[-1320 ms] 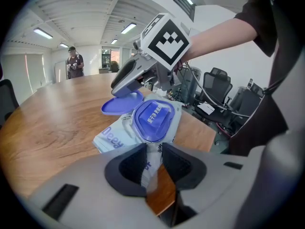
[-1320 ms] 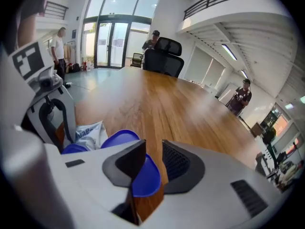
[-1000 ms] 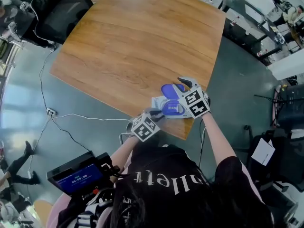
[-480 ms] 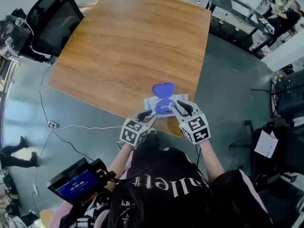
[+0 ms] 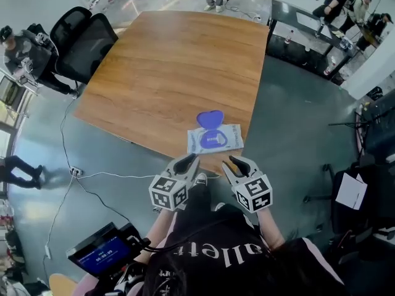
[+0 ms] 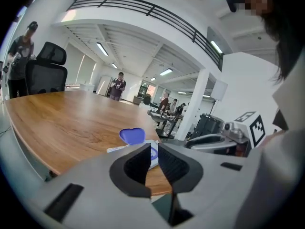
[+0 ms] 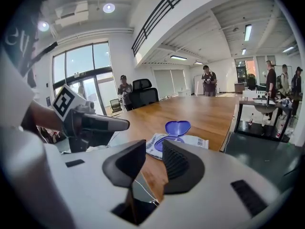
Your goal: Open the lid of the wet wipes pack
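Observation:
The wet wipes pack (image 5: 216,140) lies flat near the front edge of the wooden table (image 5: 166,66). Its blue heart-shaped lid (image 5: 210,118) stands flipped up at the pack's far side. My left gripper (image 5: 188,161) and right gripper (image 5: 237,163) hover side by side off the table's front edge, short of the pack and not touching it. In both gripper views the pack (image 6: 151,152) (image 7: 183,140) and raised lid (image 6: 132,135) (image 7: 177,127) lie straight ahead. Each pair of jaws stands a narrow gap apart with nothing between them.
Black office chairs (image 5: 86,42) stand at the table's far left. A cable (image 5: 92,184) trails over the grey floor on the left. Desks with equipment (image 5: 308,26) and several people are at the back right. A handheld screen (image 5: 105,251) shows at lower left.
Both grippers have let go of the pack and drawn back toward the person, off the table edge. The lid stays up and the pack stays flat on the table.

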